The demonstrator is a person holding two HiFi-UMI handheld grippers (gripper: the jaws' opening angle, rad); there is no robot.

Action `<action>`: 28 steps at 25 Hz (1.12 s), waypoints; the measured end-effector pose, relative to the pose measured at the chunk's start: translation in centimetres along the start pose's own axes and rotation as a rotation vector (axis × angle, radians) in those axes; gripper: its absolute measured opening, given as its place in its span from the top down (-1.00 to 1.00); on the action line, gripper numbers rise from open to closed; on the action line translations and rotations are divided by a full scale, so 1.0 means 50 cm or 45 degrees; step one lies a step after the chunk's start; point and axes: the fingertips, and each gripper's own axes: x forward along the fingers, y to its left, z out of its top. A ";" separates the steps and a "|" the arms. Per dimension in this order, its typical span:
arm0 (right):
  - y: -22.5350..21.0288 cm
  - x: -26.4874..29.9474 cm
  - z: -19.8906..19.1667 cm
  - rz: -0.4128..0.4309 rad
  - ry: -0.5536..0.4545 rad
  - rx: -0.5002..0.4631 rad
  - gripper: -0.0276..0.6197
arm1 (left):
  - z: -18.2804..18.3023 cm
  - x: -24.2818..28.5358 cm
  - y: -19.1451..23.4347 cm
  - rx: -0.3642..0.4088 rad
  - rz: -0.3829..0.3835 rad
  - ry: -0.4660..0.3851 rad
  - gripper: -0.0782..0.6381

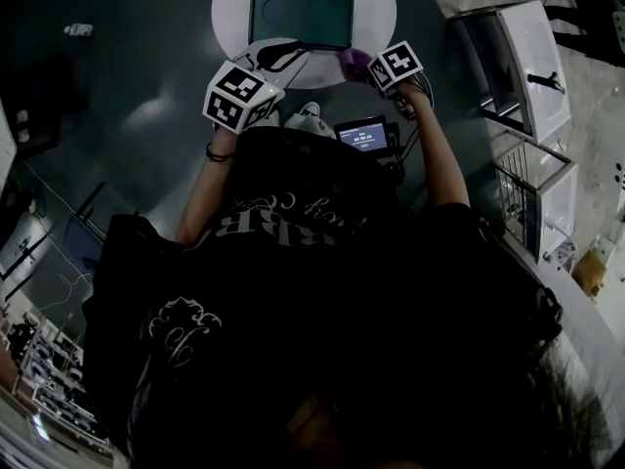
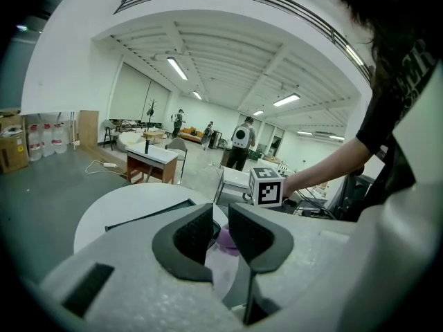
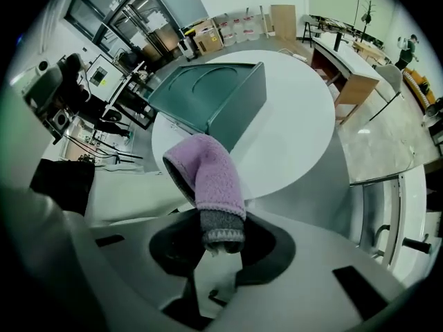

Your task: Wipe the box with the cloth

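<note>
Table round and white, at the top of the head view.

Left gripper: held over the near left part of the table. Jaws released, with a narrow gap between the dark pads and nothing in the gap. Its marker cube faces up in the head view.

Box: dark green, flat on the middle of the table, long side toward the person. It lies just beyond both grippers. Neither gripper touches it.

Cloth: purple knit with a grey band at its lower end. The grey end is pinched in the right gripper, and the purple part stands up from the jaws and folds over at the top. In the head view the cloth sits just beside the box's near right corner. I cannot tell whether it touches the box.

Right gripper: jaws clenched on the cloth, over the near right edge of the table.

Small lit screen: below and between the grippers.

White cabinets: far right, on the floor, well apart from the table.
</note>
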 end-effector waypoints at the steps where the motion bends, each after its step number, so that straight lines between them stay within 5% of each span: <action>1: -0.007 -0.002 -0.004 -0.003 0.005 -0.005 0.65 | 0.003 0.005 -0.003 -0.001 0.004 -0.004 0.59; 11: -0.065 -0.020 0.012 -0.068 0.047 -0.102 0.65 | 0.017 0.019 -0.003 -0.006 0.046 -0.017 0.59; 28: -0.152 -0.049 0.167 -0.179 0.050 -0.103 0.65 | 0.016 -0.047 0.074 -0.043 0.146 -0.032 0.59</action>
